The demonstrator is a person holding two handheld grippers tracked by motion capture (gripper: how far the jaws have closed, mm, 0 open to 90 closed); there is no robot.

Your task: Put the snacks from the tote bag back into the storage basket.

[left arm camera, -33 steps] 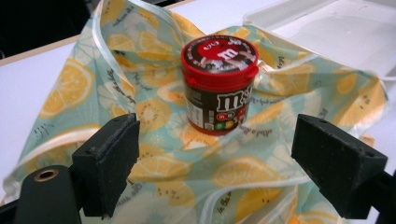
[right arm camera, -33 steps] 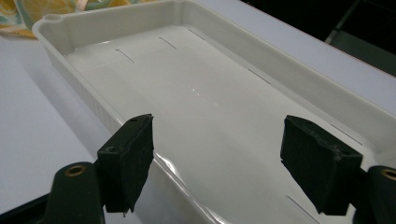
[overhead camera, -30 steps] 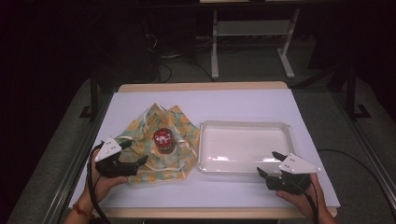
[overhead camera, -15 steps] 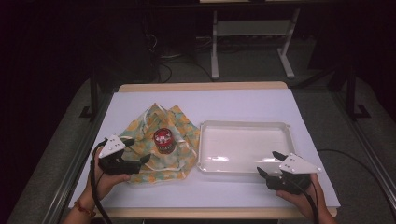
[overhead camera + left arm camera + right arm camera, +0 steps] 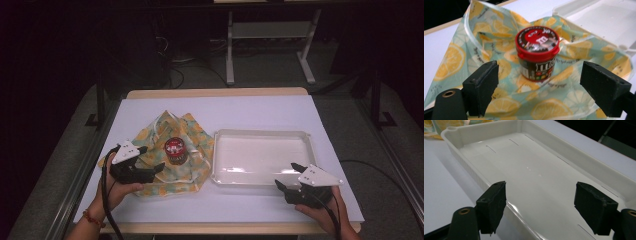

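Small round candy tub with red lid and brown label [image 5: 537,53] stands upright near the middle of the lemon-print cloth, pale green with yellow slices [image 5: 499,30]. Cloth is rumpled, spread on the white-topped bench [image 5: 260,112], left of centre in the high view. Same tub [image 5: 175,150] and cloth [image 5: 192,135] show there.

My left gripper [image 5: 145,165] sits over the near-left part of the cloth, pointing at the tub. In the left gripper view it [image 5: 539,85] is spread wide, jaws either side of the tub's line but short of it, nothing touching. Tub lies ahead, roughly centred in the gap. Cloth under both jaws.

Just right of the cloth: shallow rectangular white plastic tray [image 5: 262,135], glossy. Cloth's right edge meets or overlaps the tray's left rim; can't tell which from the high view. In the left gripper view a tray corner [image 5: 579,11] sits beyond the cloth.

My right gripper [image 5: 287,176] is at the tray's near-right corner, well apart from the tub. In the right gripper view it [image 5: 540,202] is also wide, holding nothing, jaws hanging over the tray's near rim [image 5: 469,173] and floor. Contact with the rim: can't tell.
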